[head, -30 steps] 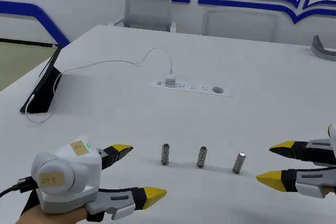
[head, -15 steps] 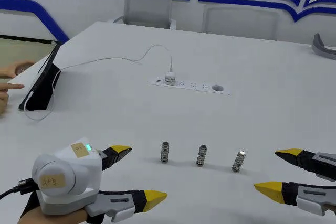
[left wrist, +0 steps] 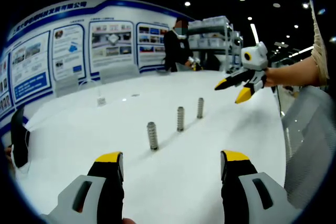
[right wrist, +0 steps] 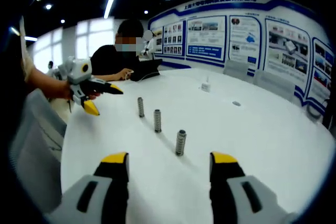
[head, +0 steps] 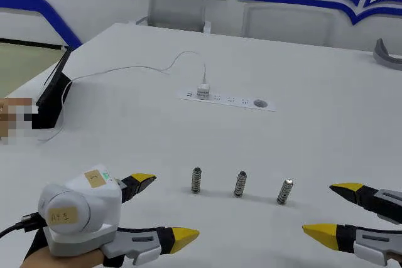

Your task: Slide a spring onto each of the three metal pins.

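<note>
The right gripper (head: 325, 208) has drawn back toward the worktop's (head: 326, 117) near right corner, a little farther from the pins, while the left gripper (head: 168, 206) stays at the near left. Both claws are released, jaws spread wide, grasping nothing. Between them three metal pins (head: 240, 184) stand upright in a row along the near edge, each wearing a spring (head: 196, 181). Toward the middle, a plug (head: 203, 91) sits in the socket strip (head: 229, 101). The right gripper view shows a seated person (right wrist: 107, 59) at the worktop's far edge. The left gripper view shows a standing person (left wrist: 176, 51) beyond it.
</note>
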{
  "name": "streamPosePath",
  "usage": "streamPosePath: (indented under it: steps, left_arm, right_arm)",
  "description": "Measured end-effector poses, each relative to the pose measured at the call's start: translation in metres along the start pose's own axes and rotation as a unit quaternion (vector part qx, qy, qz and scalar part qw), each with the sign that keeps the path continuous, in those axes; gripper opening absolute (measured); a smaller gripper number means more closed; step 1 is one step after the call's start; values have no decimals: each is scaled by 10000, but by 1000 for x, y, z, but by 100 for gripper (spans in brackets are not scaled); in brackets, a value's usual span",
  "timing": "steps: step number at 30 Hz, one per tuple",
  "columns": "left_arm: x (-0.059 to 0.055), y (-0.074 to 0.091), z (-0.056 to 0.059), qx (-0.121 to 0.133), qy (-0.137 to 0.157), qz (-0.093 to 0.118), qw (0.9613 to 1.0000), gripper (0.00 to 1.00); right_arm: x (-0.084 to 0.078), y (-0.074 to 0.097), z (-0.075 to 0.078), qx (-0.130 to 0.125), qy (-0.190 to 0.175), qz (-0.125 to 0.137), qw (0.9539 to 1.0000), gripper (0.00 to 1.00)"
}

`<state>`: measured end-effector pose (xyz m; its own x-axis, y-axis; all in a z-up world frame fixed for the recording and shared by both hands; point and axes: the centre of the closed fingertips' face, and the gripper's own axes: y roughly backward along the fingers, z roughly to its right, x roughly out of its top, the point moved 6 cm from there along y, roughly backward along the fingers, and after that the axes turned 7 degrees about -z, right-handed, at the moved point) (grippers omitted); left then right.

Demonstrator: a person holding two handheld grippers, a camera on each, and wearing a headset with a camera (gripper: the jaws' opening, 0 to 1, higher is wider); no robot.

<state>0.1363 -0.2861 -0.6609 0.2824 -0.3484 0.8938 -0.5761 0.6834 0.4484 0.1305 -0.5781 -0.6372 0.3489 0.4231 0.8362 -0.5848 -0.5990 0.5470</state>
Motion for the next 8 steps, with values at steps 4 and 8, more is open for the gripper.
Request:
streamPosePath:
  steps: [4, 8]
  left_arm:
    - [0, 0, -1, 1, 6, -2, 10000, 77]
    - [-1, 0, -1, 10, 21, 2, 10000, 77]
  right_arm:
    - [0, 0, -2, 20, -14, 11, 10000, 64]
    - [-1, -3, -4, 61, -25, -21, 10000, 65]
